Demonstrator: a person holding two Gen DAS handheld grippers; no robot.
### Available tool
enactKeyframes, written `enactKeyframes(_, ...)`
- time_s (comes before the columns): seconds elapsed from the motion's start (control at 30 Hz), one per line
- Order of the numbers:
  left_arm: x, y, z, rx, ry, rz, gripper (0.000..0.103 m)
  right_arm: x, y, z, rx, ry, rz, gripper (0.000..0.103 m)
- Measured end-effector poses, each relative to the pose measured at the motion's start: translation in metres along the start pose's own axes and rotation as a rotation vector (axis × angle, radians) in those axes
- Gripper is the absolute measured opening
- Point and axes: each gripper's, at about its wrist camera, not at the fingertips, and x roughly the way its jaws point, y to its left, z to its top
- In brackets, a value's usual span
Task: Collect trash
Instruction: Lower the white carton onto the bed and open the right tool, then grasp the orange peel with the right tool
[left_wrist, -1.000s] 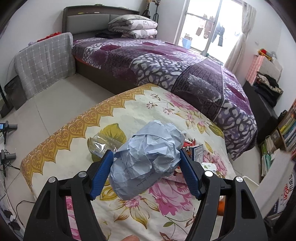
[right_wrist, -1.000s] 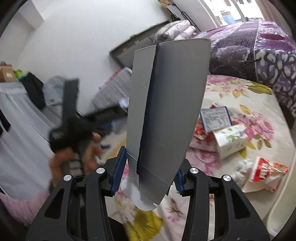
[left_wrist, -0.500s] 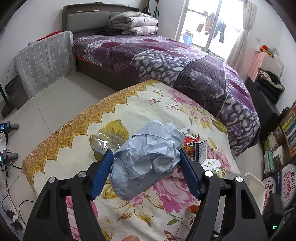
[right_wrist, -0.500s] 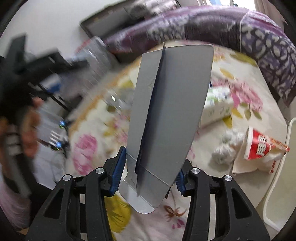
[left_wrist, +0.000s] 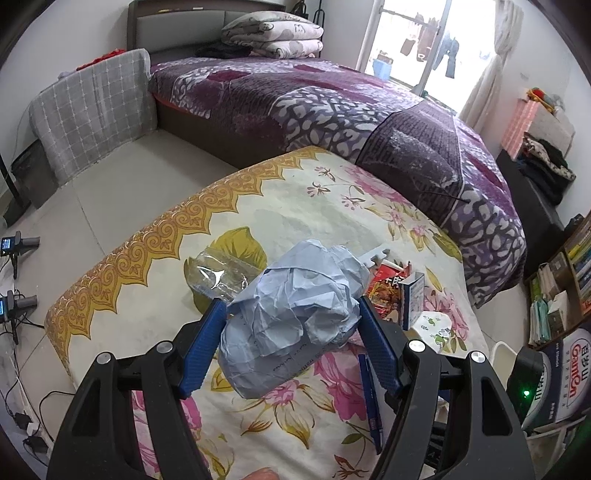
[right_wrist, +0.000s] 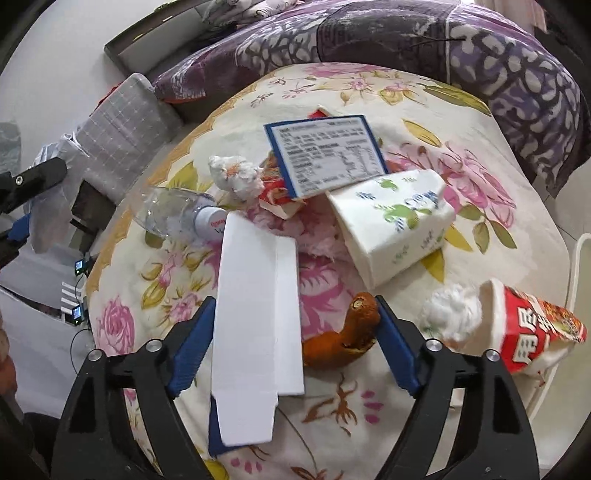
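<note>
My left gripper (left_wrist: 291, 308) is shut on a crumpled ball of blue-grey paper (left_wrist: 295, 317), held above the floral cloth (left_wrist: 295, 206). My right gripper (right_wrist: 293, 306) points down at the cloth and its jaws are opening. Between them a flattened white carton (right_wrist: 255, 325) lies loose on the cloth, with a piece of orange peel (right_wrist: 347, 332) beside the right finger. Neither pad presses on the carton. Ahead lie a clear plastic bottle (right_wrist: 177, 218), a tissue wad (right_wrist: 234, 175), a blue-edged box (right_wrist: 325, 155), a tissue pack (right_wrist: 399, 221) and a red paper cup (right_wrist: 532, 332).
A purple bed (left_wrist: 332, 110) runs behind the cloth-covered surface. The rim of a white bin (right_wrist: 576, 280) shows at the right edge. Bookshelves (left_wrist: 565, 288) stand at the right. Cables and small devices (left_wrist: 18, 302) lie on the floor at the left.
The right gripper tipped down toward the cloth and its jaws spread wide. The carton that stood upright in its grip now lies flat on the cloth. The left gripper still holds the paper ball.
</note>
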Motion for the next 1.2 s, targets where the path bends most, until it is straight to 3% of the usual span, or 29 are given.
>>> enactKeyframes(0.3,-0.001,0.010,0.002,-0.028,0.007,-0.005,0.070,-0.015,0.026,0.003,-0.086,-0.055,-0.036,0.082)
enactKeyframes(0.5,-0.001,0.013,0.002,-0.036,0.009,-0.006,0.070,-0.017,-0.003,-0.004,0.062,-0.046,-0.010,0.082)
enactKeyframes(0.63,0.000,0.012,0.000,-0.030,0.012,-0.008,0.070,-0.003,-0.010,-0.011,0.110,-0.011,-0.064,0.082)
enactKeyframes(0.7,0.000,0.011,0.000,-0.026,0.011,-0.006,0.070,0.005,-0.008,-0.013,0.118,-0.001,-0.087,0.078)
enactKeyframes(0.93,0.006,0.011,-0.002,-0.021,0.025,0.002,0.070,0.031,-0.003,-0.011,0.061,0.020,-0.176,0.050)
enactKeyframes(1.03,0.009,0.011,-0.002,-0.015,0.027,0.007,0.070,0.031,-0.004,-0.010,0.049,0.020,-0.186,0.021)
enactKeyframes(1.2,0.008,0.011,-0.003,-0.017,0.016,0.000,0.070,0.014,-0.003,-0.007,0.050,-0.033,-0.176,0.020)
